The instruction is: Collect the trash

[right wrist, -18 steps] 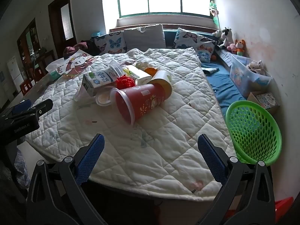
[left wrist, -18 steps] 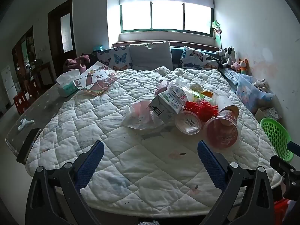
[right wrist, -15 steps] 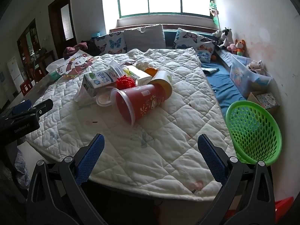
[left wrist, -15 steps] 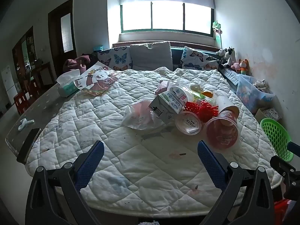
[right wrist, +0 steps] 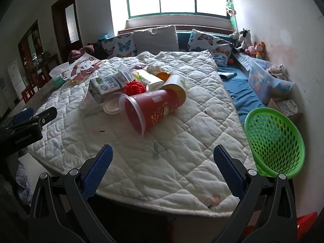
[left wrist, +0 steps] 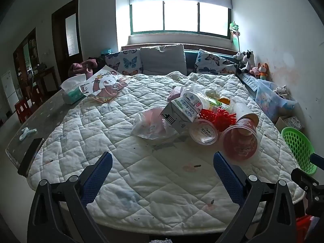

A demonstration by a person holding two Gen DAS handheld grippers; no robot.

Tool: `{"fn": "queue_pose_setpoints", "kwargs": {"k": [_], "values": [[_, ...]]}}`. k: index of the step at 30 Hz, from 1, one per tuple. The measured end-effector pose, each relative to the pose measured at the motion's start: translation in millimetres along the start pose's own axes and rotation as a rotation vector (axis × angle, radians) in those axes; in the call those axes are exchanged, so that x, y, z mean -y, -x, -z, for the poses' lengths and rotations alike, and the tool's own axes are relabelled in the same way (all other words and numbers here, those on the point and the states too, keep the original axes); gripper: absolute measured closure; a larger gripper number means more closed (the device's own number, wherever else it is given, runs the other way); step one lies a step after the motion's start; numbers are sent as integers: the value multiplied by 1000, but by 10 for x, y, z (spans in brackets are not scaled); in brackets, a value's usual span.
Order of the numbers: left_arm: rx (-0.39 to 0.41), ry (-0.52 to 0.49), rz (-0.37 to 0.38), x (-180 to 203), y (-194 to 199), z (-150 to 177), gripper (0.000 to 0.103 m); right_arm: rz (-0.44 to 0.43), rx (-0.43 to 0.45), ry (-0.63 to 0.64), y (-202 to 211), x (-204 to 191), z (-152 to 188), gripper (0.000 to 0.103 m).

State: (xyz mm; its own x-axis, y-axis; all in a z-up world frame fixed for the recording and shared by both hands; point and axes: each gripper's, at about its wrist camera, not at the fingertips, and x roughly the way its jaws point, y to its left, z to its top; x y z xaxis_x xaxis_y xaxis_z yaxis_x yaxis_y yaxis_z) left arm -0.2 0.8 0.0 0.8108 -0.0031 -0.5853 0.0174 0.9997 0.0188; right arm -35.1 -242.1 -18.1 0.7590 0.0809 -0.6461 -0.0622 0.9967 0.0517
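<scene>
Nothing has been collected yet, as far as these views show: the green basket stands off the right edge of the quilt, and what shows of its inside looks bare, while all the trash lies heaped on the quilt, well apart from the basket. Nearest the basket in that heap is a big red cup lying on its side, its open mouth turned toward the near edge of the quilt; a yellow-rimmed paper cup sits just behind it, touching or nearly so. Farther from the basket come a small clear lid or tub, a red frilly ball, a milk carton, and, farthest, a crumpled plastic bag. A green-and-white box and something orange lie behind the ball, too jumbled to name surely. The left claw hangs over the near part of the quilt, jaws spread wide and gripping nothing; the right claw is the same, wide apart and bare, over the quilt's near edge with the basket just to its right. I judge the whole job is left: every piece must be lifted and dropped in the basket, and the red cup looks like the handiest first pick for the right claw.
</scene>
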Motion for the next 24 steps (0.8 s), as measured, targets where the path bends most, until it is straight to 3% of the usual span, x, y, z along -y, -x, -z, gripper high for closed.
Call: {"fn": "queue_pose_setpoints", "kwargs": {"k": [24], "values": [[-4,-4,1,39,-25,1,6,-2,-13,-1,-58,18,13,4]]}}
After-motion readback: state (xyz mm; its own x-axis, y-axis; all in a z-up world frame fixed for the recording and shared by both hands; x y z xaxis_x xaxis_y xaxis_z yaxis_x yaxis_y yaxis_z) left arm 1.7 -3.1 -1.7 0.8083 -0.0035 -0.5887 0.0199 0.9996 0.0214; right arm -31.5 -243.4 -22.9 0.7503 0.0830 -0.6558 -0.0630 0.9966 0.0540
